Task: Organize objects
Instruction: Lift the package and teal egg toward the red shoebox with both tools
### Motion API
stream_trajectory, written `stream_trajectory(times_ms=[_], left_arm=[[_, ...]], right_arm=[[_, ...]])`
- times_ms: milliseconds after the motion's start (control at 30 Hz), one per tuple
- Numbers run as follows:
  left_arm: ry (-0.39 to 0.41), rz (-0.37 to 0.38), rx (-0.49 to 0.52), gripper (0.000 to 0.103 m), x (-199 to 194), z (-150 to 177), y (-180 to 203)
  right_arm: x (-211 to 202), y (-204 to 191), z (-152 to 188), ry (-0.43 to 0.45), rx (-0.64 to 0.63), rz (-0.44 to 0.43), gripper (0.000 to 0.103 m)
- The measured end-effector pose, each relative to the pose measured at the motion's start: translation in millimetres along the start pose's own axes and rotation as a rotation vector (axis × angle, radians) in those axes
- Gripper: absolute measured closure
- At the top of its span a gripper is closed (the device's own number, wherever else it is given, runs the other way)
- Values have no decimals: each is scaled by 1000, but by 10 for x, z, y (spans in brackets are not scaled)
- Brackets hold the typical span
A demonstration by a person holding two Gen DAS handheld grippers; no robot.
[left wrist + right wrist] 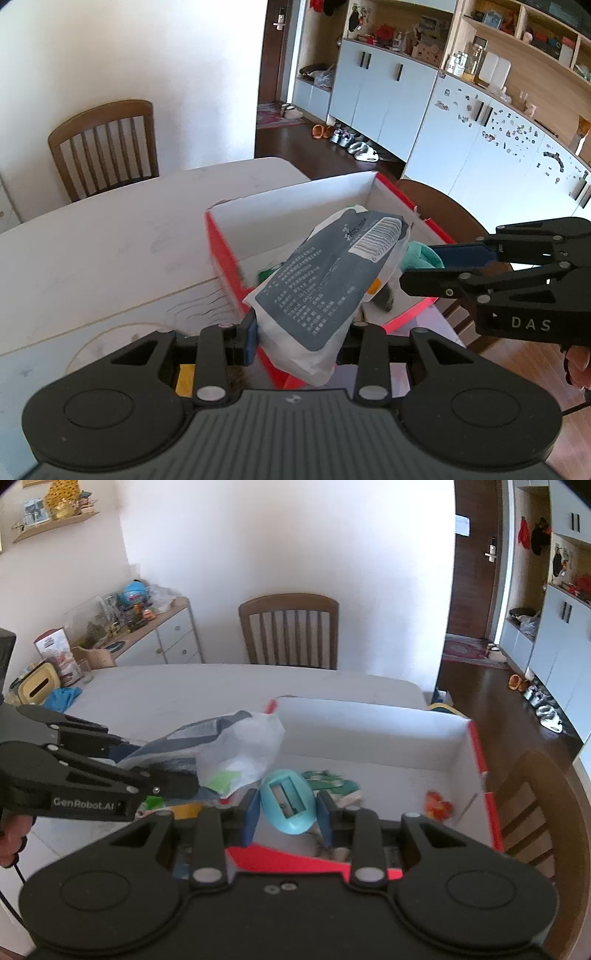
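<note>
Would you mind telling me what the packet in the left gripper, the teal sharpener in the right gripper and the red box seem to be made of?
Packet: thin plastic film, glossy and crinkled, with printed text and barcode.
Teal sharpener: probably moulded plastic, smooth, slightly shiny.
Red box: likely cardboard, matte white inside, with a torn-looking rim.

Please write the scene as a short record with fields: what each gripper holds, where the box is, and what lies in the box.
left gripper: shut on a grey and white packet, above the box
right gripper: shut on a teal pencil sharpener, above the box
box: red outside, white inside, open, on the white table
in the box: an orange thing and a green patterned thing
</note>
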State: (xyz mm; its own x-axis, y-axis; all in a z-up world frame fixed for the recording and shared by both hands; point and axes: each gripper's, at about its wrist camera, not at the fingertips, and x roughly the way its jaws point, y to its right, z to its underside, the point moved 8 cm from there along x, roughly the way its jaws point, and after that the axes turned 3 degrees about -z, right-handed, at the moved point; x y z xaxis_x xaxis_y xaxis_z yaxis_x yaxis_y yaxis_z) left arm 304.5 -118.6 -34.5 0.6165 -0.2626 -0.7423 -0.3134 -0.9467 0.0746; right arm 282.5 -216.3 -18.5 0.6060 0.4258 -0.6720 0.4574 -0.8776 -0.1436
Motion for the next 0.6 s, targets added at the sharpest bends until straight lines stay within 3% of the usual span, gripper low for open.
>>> stream_trajectory(times_ms=[300, 600], left_arm=[[-38, -28, 30, 68, 441, -140, 267], [-86, -84, 18, 68, 941, -272, 283]], right_arm=[[117, 540, 24, -21, 26, 30, 72], [469, 896, 141, -81, 32, 52, 72]])
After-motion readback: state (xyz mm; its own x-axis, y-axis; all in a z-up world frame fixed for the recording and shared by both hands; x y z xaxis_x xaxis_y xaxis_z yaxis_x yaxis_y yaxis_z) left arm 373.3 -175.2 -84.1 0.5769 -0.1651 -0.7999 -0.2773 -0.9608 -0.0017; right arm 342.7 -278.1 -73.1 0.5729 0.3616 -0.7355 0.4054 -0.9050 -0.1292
